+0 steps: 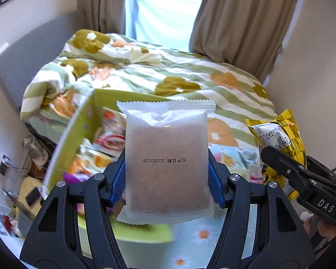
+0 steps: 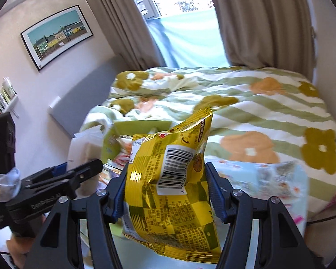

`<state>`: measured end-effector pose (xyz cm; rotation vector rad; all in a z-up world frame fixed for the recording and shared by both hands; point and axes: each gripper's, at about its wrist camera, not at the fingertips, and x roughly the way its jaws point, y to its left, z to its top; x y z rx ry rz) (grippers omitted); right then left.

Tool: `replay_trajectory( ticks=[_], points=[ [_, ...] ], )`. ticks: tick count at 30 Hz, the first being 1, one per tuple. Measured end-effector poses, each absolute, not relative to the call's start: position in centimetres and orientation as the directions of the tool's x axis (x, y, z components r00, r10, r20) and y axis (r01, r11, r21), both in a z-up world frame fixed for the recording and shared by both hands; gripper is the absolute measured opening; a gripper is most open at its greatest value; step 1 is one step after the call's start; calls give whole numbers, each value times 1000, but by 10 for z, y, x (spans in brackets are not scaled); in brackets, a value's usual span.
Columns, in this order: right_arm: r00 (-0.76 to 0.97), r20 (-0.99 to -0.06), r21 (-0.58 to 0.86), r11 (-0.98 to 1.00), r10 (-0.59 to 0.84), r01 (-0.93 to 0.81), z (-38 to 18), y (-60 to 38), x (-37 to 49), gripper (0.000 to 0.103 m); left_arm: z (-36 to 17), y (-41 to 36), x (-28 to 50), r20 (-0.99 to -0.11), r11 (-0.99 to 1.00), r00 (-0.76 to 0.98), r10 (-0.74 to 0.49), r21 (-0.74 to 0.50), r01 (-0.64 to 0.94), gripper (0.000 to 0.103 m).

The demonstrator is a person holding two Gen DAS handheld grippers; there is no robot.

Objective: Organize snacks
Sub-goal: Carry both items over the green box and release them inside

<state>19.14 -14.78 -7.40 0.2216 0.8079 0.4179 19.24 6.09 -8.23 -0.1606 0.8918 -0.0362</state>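
Above a bed (image 1: 190, 76) covered with a flowered quilt, two snack packets are held aloft, one in each claw. The left claw (image 1: 166, 172) is clamped on a frosted white packet (image 1: 166, 157), the blue pads (image 1: 215, 179) being pressed against its two side edges at mid-height. The packet is shown upright, flat face toward the camera, a date line printed across it. It is judged light and fairly stiff, a pressed slab inside a smooth film; the film is likely slippery, so the side edges, where the slab gives resistance, are judged the better hold than the crimped seals.

The right claw (image 2: 165, 183) is closed on a yellow foil bag (image 2: 168, 179), gripped across its middle below the barcode. The bag is seen puffed and creased, tilted slightly to the right; it is judged very light, soft and crushable, its contents probably fragile, so a gentle pinch at the waist is indicated.

Both claws are pointed obliquely downward, side by side, each visible in the other's view. A green open box (image 1: 78, 134) holding more wrappers is seen below and left of the white packet, blurred.
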Motion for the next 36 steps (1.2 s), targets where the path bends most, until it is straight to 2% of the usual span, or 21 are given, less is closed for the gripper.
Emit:
replay_trajectory(
  ticks=[10, 18, 19, 21, 22, 23, 30, 36],
  points=[
    [551, -685, 407, 877, 477, -254, -85, -51, 254, 58, -111, 156, 263, -820, 991, 565, -94, -129, -22, 59],
    [525, -733, 399, 899, 433, -184, -105, -17, 270, 58, -153, 178, 297, -868, 990, 477, -138, -128, 55, 59],
    [521, -741, 393, 903, 423, -173, -107, -16, 270, 58, -156, 178, 298, -872, 990, 469, -141, -125, 65, 64],
    [516, -751, 391, 907, 411, -154, -111, -14, 268, 58, -159, 177, 298, -877, 990, 461, -137, -114, 78, 82],
    [517, -754, 389, 910, 406, -147, -111, -13, 268, 58, -158, 178, 297, -877, 991, 463, -129, -104, 81, 98],
    [518, -756, 385, 912, 399, -140, -111, -13, 267, 58, -158, 179, 296, -873, 992, 472, -127, -99, 84, 101],
    [517, -763, 375, 917, 387, -134, -110, -11, 260, 58, -149, 197, 271, -859, 989, 489, -148, -122, 86, 101],
    [485, -765, 386, 905, 423, -180, -110, 2, 271, 59, -142, 206, 256, -856, 993, 504, -118, -114, 39, 101]
  ],
)
